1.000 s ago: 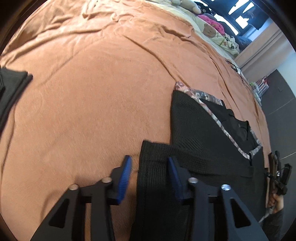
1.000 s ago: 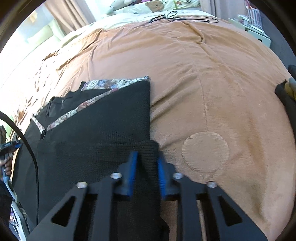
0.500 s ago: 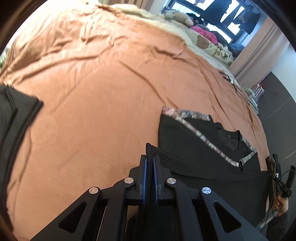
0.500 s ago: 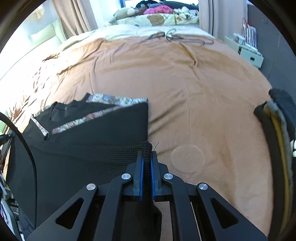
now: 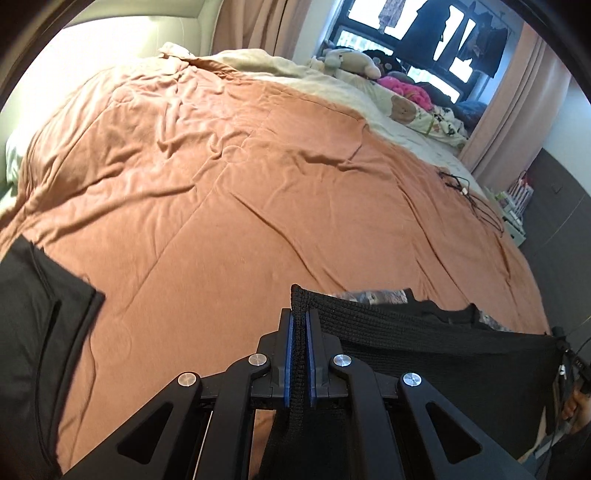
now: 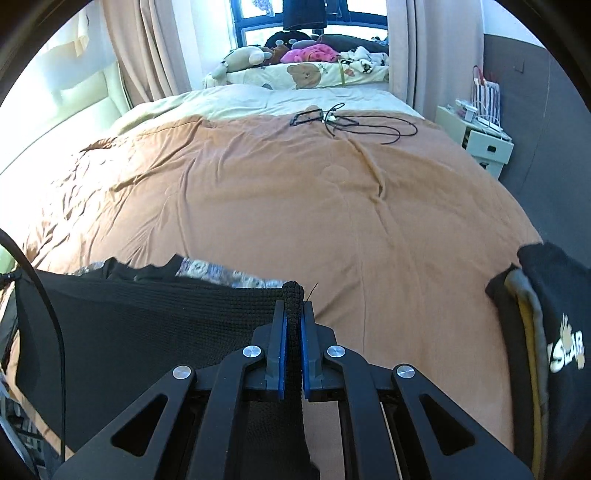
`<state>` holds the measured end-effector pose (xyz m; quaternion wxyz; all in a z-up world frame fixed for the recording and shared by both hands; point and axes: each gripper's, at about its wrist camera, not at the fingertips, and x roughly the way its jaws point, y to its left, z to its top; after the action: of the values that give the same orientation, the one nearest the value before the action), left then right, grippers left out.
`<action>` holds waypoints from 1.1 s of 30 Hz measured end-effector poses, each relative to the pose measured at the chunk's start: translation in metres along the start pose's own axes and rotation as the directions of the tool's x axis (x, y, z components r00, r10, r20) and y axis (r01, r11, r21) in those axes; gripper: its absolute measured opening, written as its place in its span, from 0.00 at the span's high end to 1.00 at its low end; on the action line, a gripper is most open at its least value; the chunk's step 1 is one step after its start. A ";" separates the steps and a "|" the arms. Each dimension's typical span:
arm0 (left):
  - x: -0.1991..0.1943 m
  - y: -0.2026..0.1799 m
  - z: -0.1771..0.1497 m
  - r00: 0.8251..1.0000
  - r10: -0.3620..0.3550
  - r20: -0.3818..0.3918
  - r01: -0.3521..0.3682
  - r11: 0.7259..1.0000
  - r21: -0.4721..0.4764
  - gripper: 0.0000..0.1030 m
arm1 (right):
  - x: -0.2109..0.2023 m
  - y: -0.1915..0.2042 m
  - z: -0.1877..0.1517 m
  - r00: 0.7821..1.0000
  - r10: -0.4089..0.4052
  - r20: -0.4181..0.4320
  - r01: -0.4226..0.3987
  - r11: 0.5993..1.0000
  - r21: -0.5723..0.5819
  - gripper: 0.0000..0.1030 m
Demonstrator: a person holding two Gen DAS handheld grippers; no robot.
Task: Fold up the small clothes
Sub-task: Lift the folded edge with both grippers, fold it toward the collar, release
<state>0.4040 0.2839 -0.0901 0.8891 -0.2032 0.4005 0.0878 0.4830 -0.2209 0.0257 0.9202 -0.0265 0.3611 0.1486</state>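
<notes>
The black knit garment [image 5: 424, 343] hangs stretched between both grippers — a coarse waffle weave, patterned trim [image 6: 221, 275] behind. Left gripper [image 5: 300, 325] and right gripper [image 6: 293, 314] each clamp a corner.

Orange-blanketed bed [image 6: 295, 206], curtained window [image 6: 310, 22], white nightstand [image 6: 480, 142].

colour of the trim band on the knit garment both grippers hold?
Grey-and-beige floral print trim on the black knit garment; clearest in right wrist view.

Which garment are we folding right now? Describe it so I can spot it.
On the orange bedspread, at its near edge, is the black waffle-knit garment with floral trim. Unlike the other dark clothes lying at either side, it hangs stretched between the left gripper and right gripper.
</notes>
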 end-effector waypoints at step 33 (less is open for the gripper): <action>0.168 0.005 0.042 0.976 0.146 -0.163 -0.142 0.989 0.035 0.95 | 0.193 0.001 0.055 0.980 -0.093 -0.177 0.087 0.995 -0.041 0.98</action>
<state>0.5422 0.3059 -0.1923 0.8464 -0.1700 0.4876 0.1300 0.6532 -0.1624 -0.0637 0.8893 -0.0713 0.4381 0.1098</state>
